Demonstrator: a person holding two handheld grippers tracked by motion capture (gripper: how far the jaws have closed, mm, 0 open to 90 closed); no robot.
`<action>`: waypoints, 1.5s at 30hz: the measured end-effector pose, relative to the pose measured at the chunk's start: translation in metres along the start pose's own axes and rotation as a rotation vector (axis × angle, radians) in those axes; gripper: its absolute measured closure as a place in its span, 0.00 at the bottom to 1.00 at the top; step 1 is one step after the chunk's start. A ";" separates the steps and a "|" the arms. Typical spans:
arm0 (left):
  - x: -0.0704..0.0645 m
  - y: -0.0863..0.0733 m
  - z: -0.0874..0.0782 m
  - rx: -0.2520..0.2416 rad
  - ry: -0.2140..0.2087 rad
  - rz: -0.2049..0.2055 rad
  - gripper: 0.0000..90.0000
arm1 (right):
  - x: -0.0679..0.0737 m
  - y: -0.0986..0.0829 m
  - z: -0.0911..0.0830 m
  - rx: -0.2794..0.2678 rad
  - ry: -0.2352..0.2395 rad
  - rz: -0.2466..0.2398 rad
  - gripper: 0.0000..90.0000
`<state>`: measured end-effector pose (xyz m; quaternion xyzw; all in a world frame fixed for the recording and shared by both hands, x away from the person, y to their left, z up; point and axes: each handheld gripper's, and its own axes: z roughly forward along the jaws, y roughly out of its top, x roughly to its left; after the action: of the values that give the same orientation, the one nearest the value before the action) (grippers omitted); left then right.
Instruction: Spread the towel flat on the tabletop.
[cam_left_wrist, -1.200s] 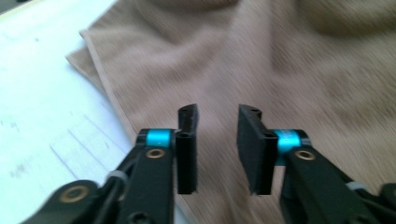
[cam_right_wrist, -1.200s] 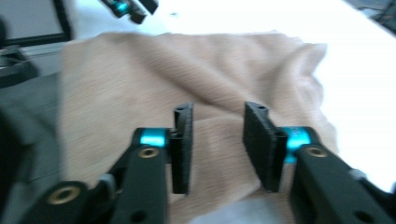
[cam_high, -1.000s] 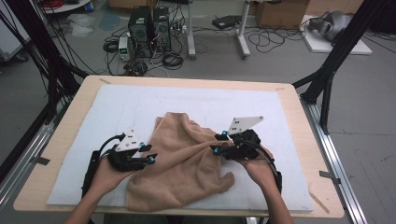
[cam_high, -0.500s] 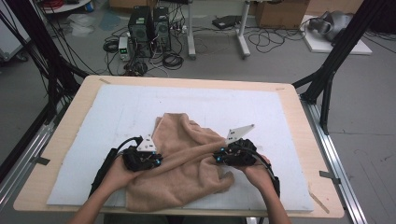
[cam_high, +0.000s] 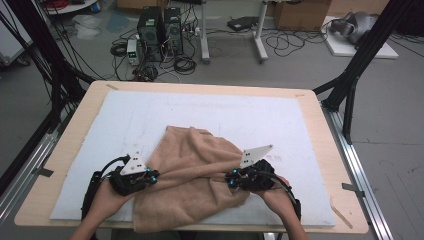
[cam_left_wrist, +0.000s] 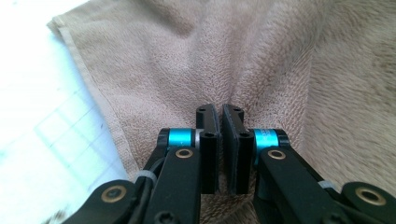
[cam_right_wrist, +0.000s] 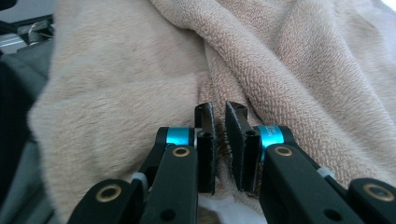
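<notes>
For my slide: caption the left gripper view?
Left claw pinching a fold of tan towel over the white mat.

Bare mat (cam_high: 240, 112) beyond towel (cam_high: 192, 175)

My high view looks forward and down from above the near edge of the worktop (cam_high: 75, 135), well back. My two gripper views sit very close, each looking along its own jaws. All three share the tan towel (cam_high: 192, 165).
</notes>
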<state>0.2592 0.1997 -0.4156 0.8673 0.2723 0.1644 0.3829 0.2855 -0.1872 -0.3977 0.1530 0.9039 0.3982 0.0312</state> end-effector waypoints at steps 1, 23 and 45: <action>-0.001 -0.002 -0.003 -0.007 -0.002 -0.003 0.95 | 0.003 0.000 -0.001 -0.002 0.003 -0.007 0.92; 0.017 0.033 0.000 -0.074 0.022 -0.013 0.71 | -0.022 0.032 -0.045 -0.124 -0.107 0.036 0.67; 0.013 -0.012 0.018 0.062 0.002 -0.054 0.81 | -0.010 -0.013 0.015 0.019 0.009 0.062 0.92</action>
<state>0.2745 0.2034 -0.4353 0.8708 0.3010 0.1466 0.3599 0.2946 -0.1881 -0.4175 0.1792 0.9026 0.3912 0.0133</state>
